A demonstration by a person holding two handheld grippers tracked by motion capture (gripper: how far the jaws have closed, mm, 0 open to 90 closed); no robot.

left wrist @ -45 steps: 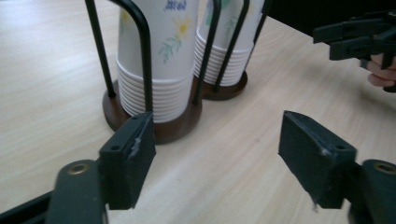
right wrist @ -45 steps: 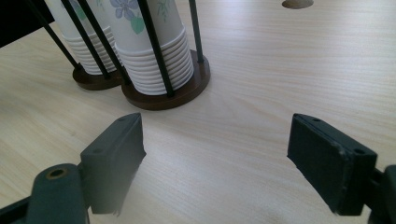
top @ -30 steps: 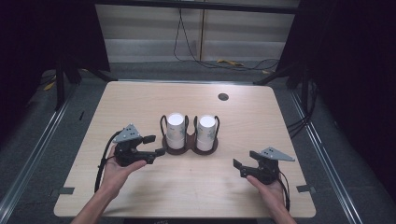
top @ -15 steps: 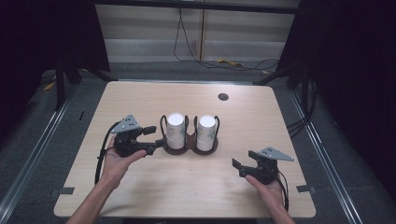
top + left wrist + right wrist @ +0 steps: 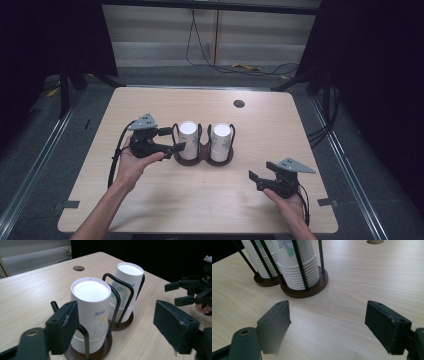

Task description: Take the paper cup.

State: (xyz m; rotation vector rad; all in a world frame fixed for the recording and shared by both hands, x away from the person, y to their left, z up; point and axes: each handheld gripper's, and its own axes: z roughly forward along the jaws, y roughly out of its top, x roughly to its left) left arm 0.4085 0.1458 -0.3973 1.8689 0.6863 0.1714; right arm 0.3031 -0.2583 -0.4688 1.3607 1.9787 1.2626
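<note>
Since a second ago, your left gripper [image 5: 172,140] has travelled from the open table toward the cup holder [image 5: 202,159] and its jaws have just been opening; they now stand wide apart. Your right gripper [image 5: 256,180] has kept its place, low and to the right of the holder, well apart from it.

Taking the holder as the landmark: it is a dark wooden double base with black wire hoops, and it carries two stacks of white paper cups turned upside down. The left cup stack [image 5: 188,139] sits in the holder's left ring, the right cup stack [image 5: 220,141] in the right ring, side by side and upright.

Your left gripper comes in from the holder's left side. In the left gripper view, one finger [image 5: 62,330] lies just beside the near wall of the left cup stack [image 5: 91,312], in front of its lower part, while the other finger [image 5: 175,325] stands far off to the side, past the right cup stack [image 5: 127,285]. The pads do not press on any cup; whether the near finger touches the stack or the wire, you cannot tell.

In the right gripper view, your right gripper's fingers [image 5: 274,322] are spread over bare table [image 5: 342,290], nothing between them, with the holder [image 5: 312,290] ahead of them.
</note>
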